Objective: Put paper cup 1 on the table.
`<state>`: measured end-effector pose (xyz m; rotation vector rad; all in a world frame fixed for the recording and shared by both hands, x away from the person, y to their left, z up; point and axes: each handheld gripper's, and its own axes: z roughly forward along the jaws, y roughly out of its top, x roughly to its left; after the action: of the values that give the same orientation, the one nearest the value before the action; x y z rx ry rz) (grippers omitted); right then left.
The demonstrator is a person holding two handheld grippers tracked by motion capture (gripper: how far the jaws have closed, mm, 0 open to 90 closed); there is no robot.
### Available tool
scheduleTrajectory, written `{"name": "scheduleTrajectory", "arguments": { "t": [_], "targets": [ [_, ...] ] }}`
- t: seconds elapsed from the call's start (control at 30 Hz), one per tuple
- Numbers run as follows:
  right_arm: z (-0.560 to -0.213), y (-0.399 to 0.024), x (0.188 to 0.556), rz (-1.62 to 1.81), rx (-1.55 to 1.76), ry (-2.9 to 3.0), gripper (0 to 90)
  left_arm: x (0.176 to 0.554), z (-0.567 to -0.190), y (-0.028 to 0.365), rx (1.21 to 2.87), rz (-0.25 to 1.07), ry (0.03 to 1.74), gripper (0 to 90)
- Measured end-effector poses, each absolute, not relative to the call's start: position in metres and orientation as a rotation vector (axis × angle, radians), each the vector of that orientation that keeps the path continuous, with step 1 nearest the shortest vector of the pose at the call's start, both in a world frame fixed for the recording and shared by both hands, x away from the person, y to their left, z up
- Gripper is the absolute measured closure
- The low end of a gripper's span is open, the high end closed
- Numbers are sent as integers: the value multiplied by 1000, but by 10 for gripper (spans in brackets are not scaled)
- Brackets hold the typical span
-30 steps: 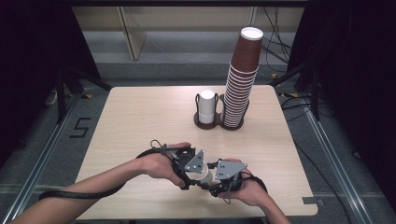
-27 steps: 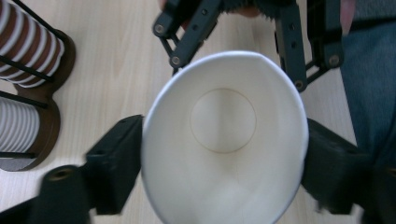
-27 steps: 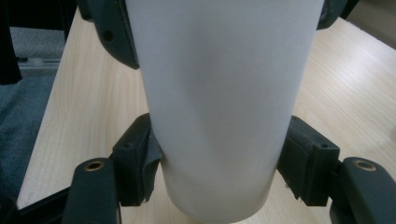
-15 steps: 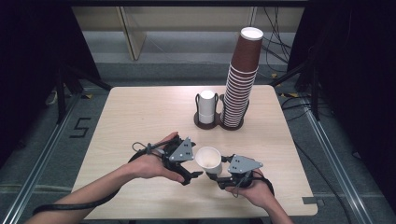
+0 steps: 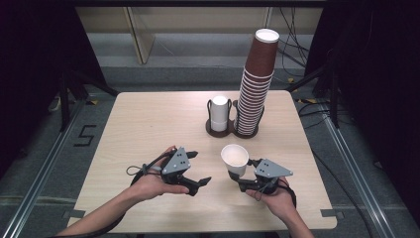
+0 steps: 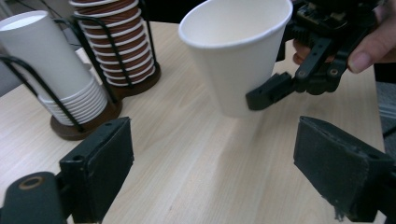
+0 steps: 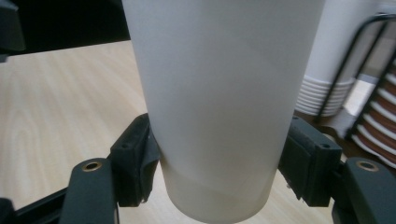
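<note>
While the right gripper (image 5: 236, 177) sits near the front edge of the table (image 5: 148, 124), its two jaws are clamped on the lower wall of a white paper cup (image 5: 235, 158), one on each side. In the right gripper view the cup (image 7: 219, 107) stands upright between the jaws, mouth up, its base showing just below them. From the left gripper view the same cup (image 6: 233, 51) appears lifted off the wood, tilted slightly, with the right gripper (image 6: 268, 93) and the fingers (image 6: 369, 51) of the person's hand behind it.

Just to the left, the left gripper (image 5: 195, 171) is held in the person's left hand (image 5: 151, 183); its jaws stand well apart with nothing between them, bare tabletop showing in the gap. The two grippers are near each other but not touching.

Toward the far side of the table, a dark wire holder (image 5: 218, 130) carries a short stack of white cups (image 5: 219, 113) and, beside it, a tall leaning stack of brown cups (image 5: 256, 84).
</note>
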<state>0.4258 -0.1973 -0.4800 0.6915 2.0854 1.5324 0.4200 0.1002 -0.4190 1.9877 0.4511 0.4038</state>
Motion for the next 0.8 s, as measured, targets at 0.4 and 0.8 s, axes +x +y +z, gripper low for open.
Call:
{"name": "scheduleTrajectory", "arguments": {
  "t": [0.4,0.8],
  "targets": [
    [-481,-250,452,1372,1034,1876,345,412,-440,125,1877,451,597,123],
    [-484,-284,497,1181,1278,1812,344,408,-458,141,1826,471,685,127]
  ]
}}
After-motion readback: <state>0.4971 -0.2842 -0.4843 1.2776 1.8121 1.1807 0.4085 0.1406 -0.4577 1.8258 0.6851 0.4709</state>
